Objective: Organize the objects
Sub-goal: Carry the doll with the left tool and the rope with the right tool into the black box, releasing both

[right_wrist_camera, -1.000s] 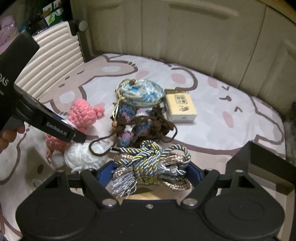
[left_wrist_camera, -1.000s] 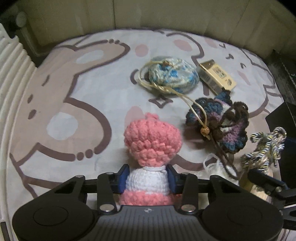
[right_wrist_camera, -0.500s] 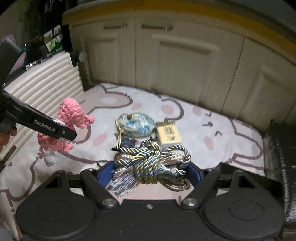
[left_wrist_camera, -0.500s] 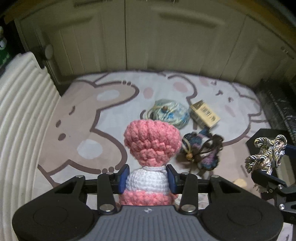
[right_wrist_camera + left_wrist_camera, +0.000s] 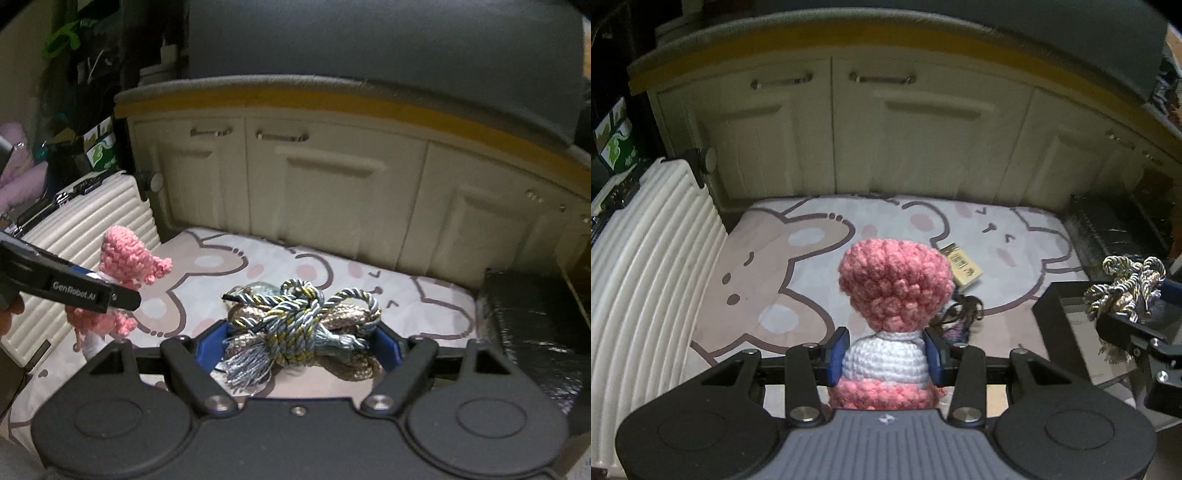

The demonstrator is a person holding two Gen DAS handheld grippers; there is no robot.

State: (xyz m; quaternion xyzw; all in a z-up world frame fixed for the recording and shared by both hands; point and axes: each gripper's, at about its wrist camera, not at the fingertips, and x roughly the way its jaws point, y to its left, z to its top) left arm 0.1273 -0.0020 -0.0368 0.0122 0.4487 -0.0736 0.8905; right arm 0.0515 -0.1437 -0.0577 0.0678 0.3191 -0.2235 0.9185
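Mat (image 5: 812, 266) farther below vs 1s ago, left tongs (image 5: 884, 349) gripping doll (image 5: 894, 284), right tongs (image 5: 299, 343) gripping cord bundle (image 5: 299, 325)

Both views are dim and warm-toned, lit softly from above; corners fall to black vignette; fisheye distortion bows the cream cabinet doors (image 5: 923, 140) and the countertop edge (image 5: 332, 99); the background is smeared and soft, handles blurred; the crocheted pink doll (image 5: 894, 284) stays fairly sharp; no glare.

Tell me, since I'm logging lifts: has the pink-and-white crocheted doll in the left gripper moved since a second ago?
Yes. The pink-and-white crocheted doll, clamped in the left gripper, has risen: it earlier sat low over the bear-print mat and is now level with the cream ribbed suitcase.
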